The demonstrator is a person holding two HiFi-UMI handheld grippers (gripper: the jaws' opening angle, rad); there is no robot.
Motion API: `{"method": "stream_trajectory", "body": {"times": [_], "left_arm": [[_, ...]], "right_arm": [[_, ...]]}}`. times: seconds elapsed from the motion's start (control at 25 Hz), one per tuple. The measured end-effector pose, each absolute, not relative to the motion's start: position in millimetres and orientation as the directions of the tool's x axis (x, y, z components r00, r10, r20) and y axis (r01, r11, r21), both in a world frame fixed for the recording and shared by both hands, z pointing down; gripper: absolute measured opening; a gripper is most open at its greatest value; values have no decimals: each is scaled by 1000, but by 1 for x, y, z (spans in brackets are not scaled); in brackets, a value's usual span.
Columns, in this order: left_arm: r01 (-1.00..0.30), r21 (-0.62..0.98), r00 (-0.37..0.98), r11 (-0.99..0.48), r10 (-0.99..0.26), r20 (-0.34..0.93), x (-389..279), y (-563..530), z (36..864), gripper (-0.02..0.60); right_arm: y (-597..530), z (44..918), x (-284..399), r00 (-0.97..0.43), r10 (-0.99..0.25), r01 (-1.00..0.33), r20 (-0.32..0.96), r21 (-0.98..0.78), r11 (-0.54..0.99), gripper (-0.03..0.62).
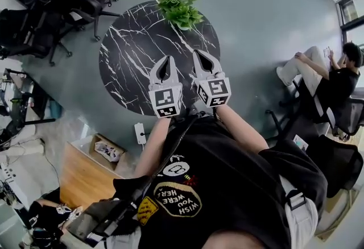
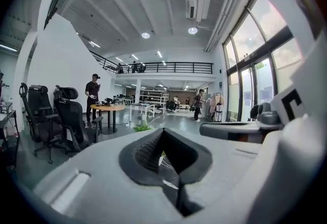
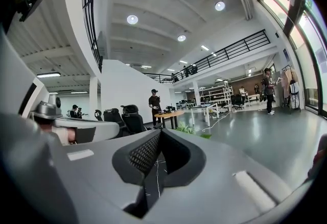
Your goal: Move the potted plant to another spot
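- Head view: the potted plant [image 1: 179,8] stands at the far edge of the round black marble bench [image 1: 128,63], well apart from both grippers.
- Head view: the foliage spreads outward and hides the pot. The plant reads as upright, with its long axis vertical and its leaves toward the camera. No lean can be judged from above.
- Head view: the left gripper [image 1: 166,60] and the right gripper [image 1: 199,54] are held side by side over the near half of the bench. Both point toward the plant, which probably lines them up for an approach.
- Left gripper view: the jaws are closed together with nothing between them. The view looks almost level across the room. The plant [image 2: 144,127] shows as a small green tuft just above the jaw tips, left of centre. The veined bench top is visible through the gap below.
- Right gripper view: the jaws are fully closed and empty. The plant [image 3: 190,130] appears just right of the jaw tips.
- Judgement: neither gripper holds the plant, so the jaws must be opened before any grasp.
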State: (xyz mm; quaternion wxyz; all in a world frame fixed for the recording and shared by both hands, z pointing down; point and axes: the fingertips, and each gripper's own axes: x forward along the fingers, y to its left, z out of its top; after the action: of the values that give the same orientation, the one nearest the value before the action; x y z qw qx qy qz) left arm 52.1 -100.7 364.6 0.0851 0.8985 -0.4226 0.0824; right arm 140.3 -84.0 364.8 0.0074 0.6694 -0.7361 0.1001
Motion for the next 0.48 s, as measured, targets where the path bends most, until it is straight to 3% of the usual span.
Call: {"method": "stream_trajectory", "body": {"times": [0.48], "left_arm": [[-792,76,608,-606,-768,200,35,-94,360,4]], "right_arm": [[-77,361,130,-118,-983,-987,139,-126,101,2]]}}
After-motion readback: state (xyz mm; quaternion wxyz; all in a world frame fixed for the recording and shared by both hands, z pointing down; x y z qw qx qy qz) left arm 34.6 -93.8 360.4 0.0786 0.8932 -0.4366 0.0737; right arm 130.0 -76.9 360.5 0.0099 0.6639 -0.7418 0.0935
